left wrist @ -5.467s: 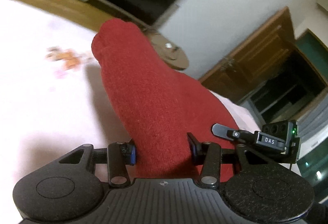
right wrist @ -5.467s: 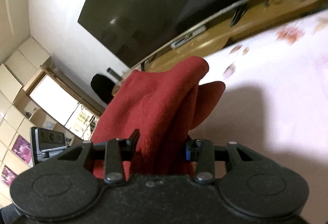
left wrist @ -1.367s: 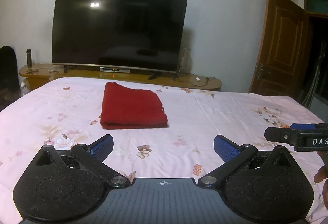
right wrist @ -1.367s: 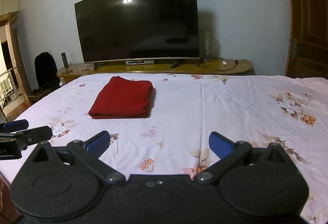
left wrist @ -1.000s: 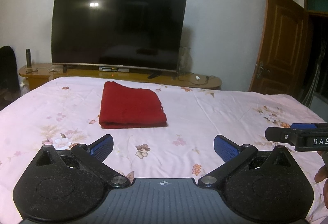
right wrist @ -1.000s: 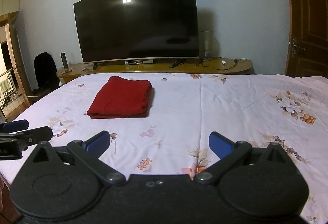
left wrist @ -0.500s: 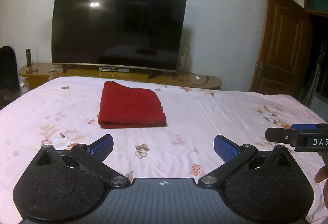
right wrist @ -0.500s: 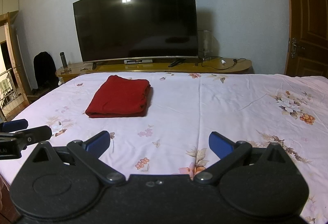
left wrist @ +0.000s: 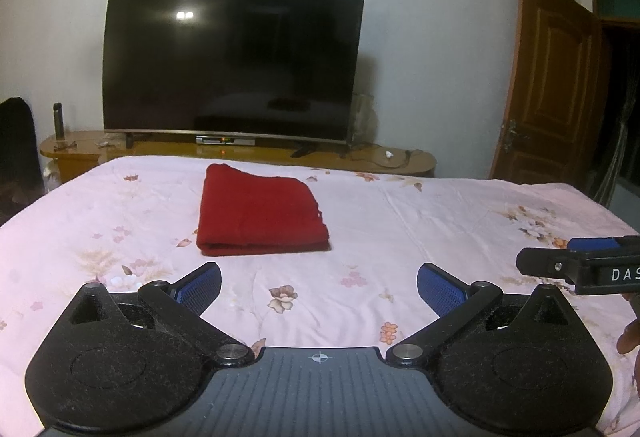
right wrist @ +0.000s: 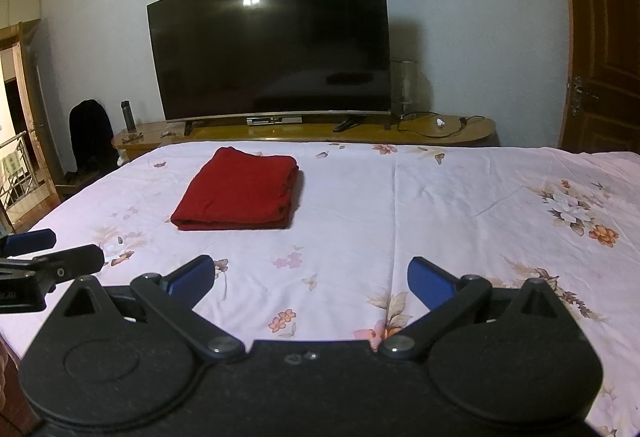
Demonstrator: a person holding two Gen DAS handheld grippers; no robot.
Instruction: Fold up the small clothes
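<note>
A red garment (left wrist: 258, 211) lies folded into a neat rectangle on the pink floral bed sheet (left wrist: 440, 221), toward the far left of the bed; it also shows in the right wrist view (right wrist: 240, 193). My left gripper (left wrist: 319, 283) is open and empty, held back from the garment above the near part of the bed. My right gripper (right wrist: 310, 277) is open and empty too, well short of the garment and to its right. Each gripper's tip shows at the edge of the other's view.
A large dark TV (left wrist: 232, 63) stands on a low wooden console (left wrist: 280, 153) behind the bed. A brown door (left wrist: 548, 85) is at the right. A dark chair (right wrist: 90, 133) and a bottle (right wrist: 128, 115) are at the left.
5.5 s ago both grippers were shut on the red garment, holding it up. Since then they let it go and drew back; over the last second almost nothing has moved.
</note>
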